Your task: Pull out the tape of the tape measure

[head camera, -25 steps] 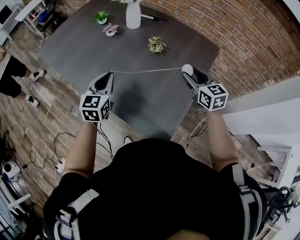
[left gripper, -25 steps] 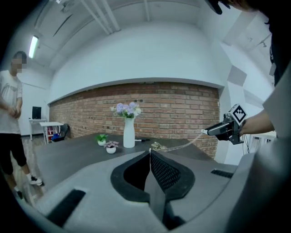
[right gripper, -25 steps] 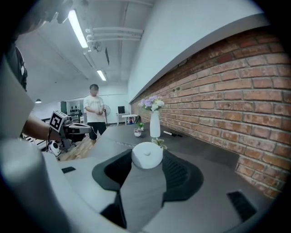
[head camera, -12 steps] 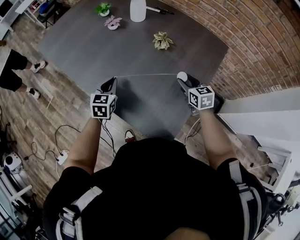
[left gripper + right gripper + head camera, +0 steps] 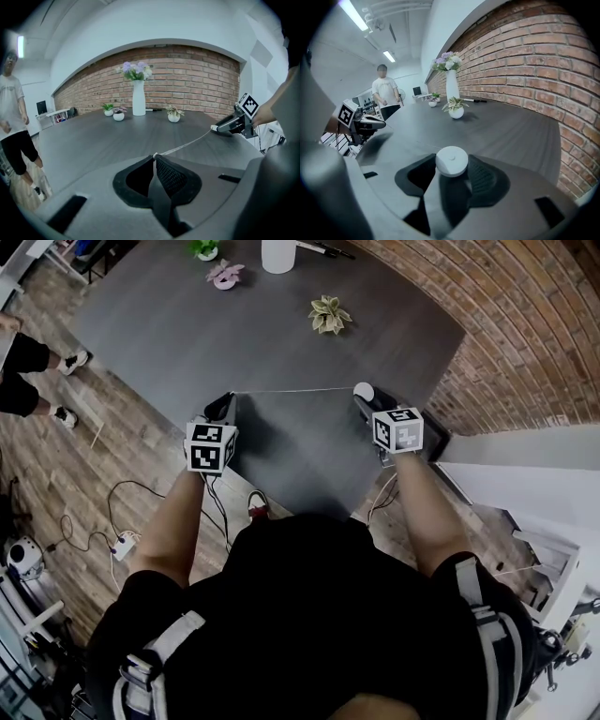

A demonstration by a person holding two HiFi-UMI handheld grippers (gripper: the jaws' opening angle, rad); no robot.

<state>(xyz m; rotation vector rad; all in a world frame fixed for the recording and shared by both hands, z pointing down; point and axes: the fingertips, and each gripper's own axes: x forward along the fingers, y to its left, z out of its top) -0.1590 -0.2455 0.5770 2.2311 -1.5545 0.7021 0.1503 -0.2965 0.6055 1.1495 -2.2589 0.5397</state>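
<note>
On table (image 5: 187, 329): 3 plants (image 5: 204, 248) (image 5: 223, 275) (image 5: 328, 315), 1 vase (image 5: 278, 254); above, 1 tape measure (image 5: 364, 390).

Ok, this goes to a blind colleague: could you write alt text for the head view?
From above, a person holds a thin white tape taut between two grippers over a dark grey table: the left gripper pinches its end, the right gripper holds the round white tape measure. A white vase and small potted plants stand farther back.
</note>
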